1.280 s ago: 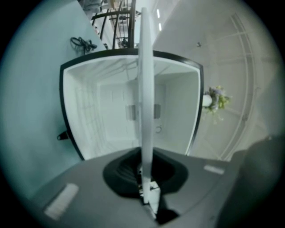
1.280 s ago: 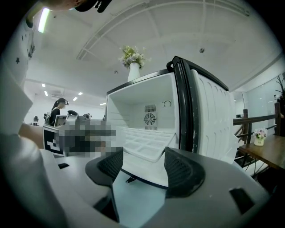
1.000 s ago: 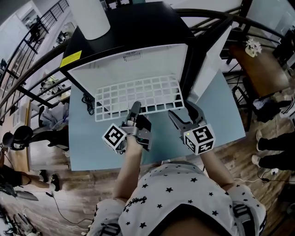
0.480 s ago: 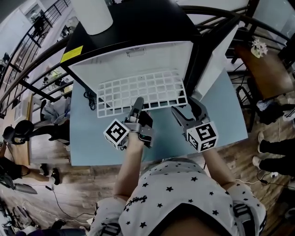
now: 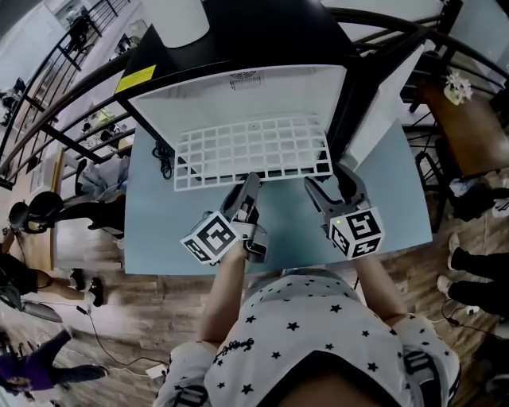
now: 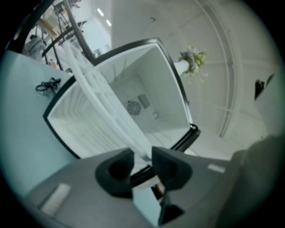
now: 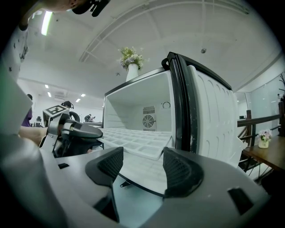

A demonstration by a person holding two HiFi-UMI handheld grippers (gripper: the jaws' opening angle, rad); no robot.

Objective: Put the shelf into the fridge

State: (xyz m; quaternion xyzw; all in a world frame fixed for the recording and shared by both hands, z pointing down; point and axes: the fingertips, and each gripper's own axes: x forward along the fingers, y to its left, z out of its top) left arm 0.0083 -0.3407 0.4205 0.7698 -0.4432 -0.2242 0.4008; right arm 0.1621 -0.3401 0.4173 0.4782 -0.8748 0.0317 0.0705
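Note:
The white wire shelf lies flat, its rear part inside the open fridge and its front edge jutting over the pale blue table. My left gripper is at the middle of that front edge. In the left gripper view, the shelf runs slantwise and its edge ends between the jaws of the left gripper. These jaws have just been opening and the pads stand clear of the wire. My right gripper is open and empty, just off the shelf's front right corner; in its own view, the right gripper faces the shelf.
The fridge door swings open at the right, close beside my right gripper. A black cable lies on the table left of the fridge. A white cylinder stands on the fridge top. Railings and people's feet surround the table.
My left gripper has rolled about its own axis and its jaws have parted from the shelf's front edge, which they gripped before. The right gripper has stayed put.

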